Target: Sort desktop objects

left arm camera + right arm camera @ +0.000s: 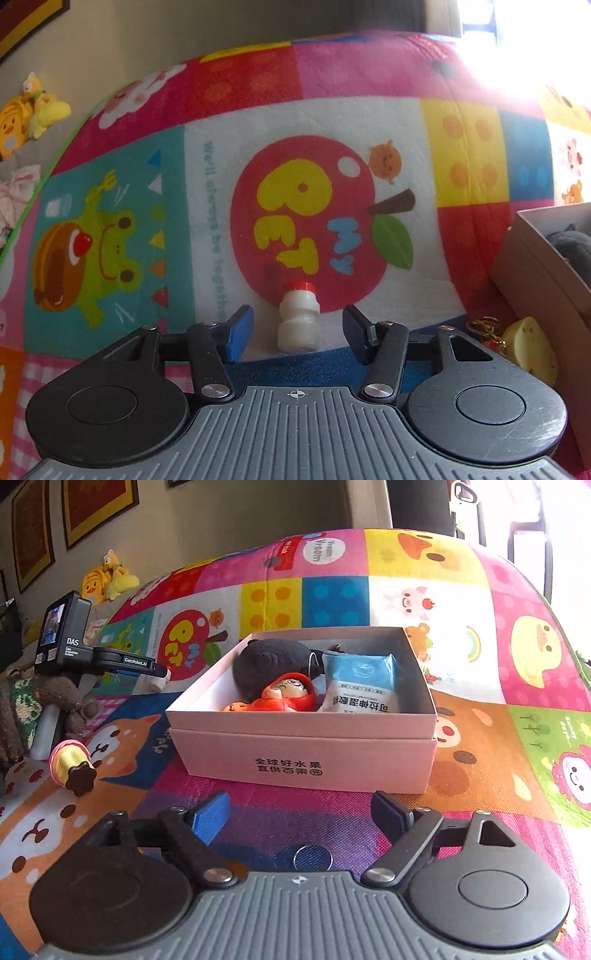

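Left gripper (298, 334): jaws apart, nothing grasped, pads clear of the small white bottle (297, 318) on both sides. Bottle standing upright on the colourful mat (122, 258), right between the fingertips, long axis vertical, red cap on top. Much nearer to the left hand than to the right. Right gripper (301, 814): released and empty, pointing at the white box (306, 760) just ahead. Seen only from the right wrist: box contents, namely a dark plush (273, 661), a red doll (290, 696), a blue wipes pack (364, 681). Seen clearly only from the left wrist: a yellow keychain toy (532, 347) beside the box.
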The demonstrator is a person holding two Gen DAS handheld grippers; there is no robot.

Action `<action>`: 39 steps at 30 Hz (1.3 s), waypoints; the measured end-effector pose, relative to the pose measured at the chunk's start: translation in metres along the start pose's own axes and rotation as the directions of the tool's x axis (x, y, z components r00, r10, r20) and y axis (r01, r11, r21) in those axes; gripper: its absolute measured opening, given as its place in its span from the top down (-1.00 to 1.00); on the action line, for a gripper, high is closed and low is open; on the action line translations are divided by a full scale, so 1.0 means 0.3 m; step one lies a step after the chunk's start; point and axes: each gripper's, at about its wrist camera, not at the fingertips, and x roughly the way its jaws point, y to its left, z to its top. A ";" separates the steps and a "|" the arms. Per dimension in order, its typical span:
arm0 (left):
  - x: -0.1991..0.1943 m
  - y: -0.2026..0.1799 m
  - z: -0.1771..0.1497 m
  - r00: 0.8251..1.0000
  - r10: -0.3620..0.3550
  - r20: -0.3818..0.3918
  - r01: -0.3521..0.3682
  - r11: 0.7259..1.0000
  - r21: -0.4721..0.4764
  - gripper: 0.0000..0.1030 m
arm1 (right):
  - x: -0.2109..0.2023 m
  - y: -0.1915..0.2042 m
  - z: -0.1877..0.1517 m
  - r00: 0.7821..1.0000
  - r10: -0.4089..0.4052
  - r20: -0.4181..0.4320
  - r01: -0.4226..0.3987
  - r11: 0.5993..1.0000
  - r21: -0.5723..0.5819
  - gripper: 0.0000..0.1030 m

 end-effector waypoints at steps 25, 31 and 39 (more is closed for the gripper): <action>-0.560 -0.252 -0.258 0.927 -0.369 0.074 0.345 0.912 0.224 -0.40 | 0.041 0.002 -0.016 0.999 -0.026 -0.039 0.026 1.000 0.008 -0.73; -0.457 -0.255 -0.228 0.944 -0.321 0.071 0.298 0.927 0.227 -0.62 | 0.039 0.002 -0.016 0.999 -0.022 -0.034 0.023 1.000 0.009 -0.86; -0.342 -0.233 -0.210 0.955 -0.296 0.007 0.295 0.954 0.049 -0.69 | 0.042 0.005 -0.016 0.999 -0.025 -0.035 0.025 1.000 0.004 -0.87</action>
